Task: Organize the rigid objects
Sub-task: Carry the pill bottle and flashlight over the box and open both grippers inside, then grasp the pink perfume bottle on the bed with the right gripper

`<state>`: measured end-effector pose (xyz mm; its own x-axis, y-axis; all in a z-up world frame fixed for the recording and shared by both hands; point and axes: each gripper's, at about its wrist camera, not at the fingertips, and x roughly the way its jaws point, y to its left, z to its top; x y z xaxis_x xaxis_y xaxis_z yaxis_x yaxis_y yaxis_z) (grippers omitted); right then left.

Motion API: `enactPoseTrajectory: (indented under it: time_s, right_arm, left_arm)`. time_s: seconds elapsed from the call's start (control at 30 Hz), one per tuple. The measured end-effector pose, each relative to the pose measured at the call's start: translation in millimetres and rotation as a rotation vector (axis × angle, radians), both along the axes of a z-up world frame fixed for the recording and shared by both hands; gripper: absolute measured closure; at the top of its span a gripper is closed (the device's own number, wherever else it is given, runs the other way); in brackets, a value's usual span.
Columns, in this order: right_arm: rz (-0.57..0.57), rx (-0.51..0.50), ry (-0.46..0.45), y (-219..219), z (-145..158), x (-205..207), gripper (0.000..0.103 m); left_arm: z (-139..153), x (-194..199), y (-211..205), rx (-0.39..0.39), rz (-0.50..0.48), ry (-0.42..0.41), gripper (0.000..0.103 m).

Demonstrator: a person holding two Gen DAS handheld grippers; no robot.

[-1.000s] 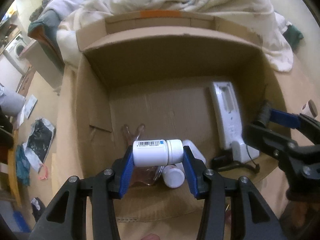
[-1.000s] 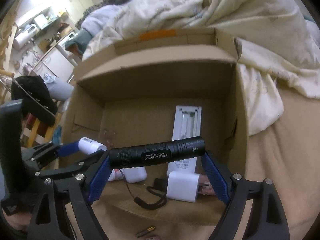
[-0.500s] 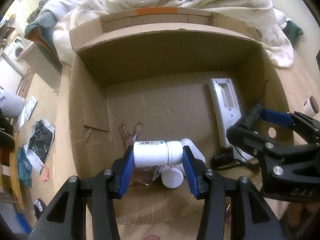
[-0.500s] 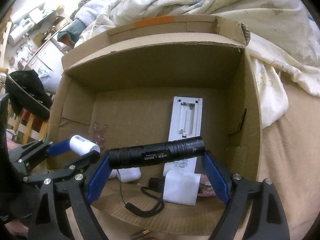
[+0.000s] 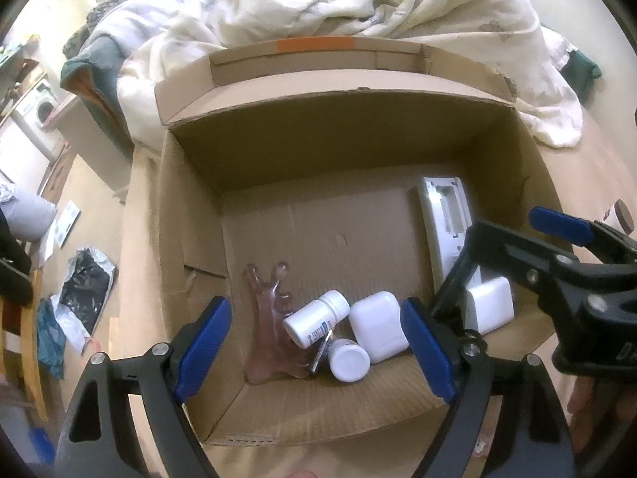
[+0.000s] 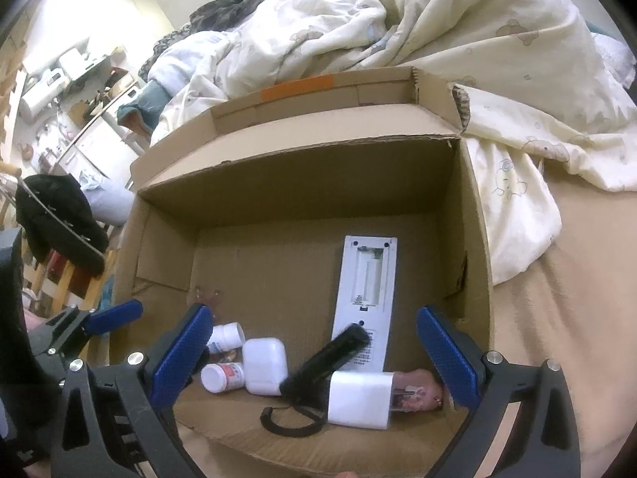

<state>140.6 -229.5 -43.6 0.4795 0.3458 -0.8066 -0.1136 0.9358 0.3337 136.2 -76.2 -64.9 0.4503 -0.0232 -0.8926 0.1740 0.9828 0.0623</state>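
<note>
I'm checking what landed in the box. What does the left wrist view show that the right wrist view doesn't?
Only the left wrist view shows the pink translucent piece whole, lying flat by the box's left wall. Only the right wrist view shows the black flashlight, leaning across the white remote. Both show the cardboard box, two white pill bottles, the white case and both grippers, left gripper and right gripper, open.

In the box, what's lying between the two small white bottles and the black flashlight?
A white rounded case lies there, between the two bottles on its left and the black flashlight on its right. The right wrist view shows it best.
</note>
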Motion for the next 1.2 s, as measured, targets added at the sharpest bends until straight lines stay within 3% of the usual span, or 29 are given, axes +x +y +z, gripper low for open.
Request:
enactPoseTrajectory:
  time_s: [0.57, 0.73, 0.97, 1.2]
  right_arm:
    - [-0.068, -0.001, -0.011, -10, 10, -25, 0.0]
    - [-0.106, 0.124, 0.068, -14, 16, -46, 0.0]
    - [-0.154, 0.133, 0.071, -17, 39, -87, 0.0]
    - [-0.175, 0.091, 0.219, -8, 6, -116, 0.0]
  left_arm:
    - [14, -3, 12, -0.011, 0.044, -0.03, 0.018]
    - [27, -3, 26, -0.021, 0.109, -0.055, 0.018]
    - [46, -7, 34, -0.066, 0.123, -0.079, 0.018]
    - [61, -16, 41, -0.121, 0.141, -0.093, 0.018]
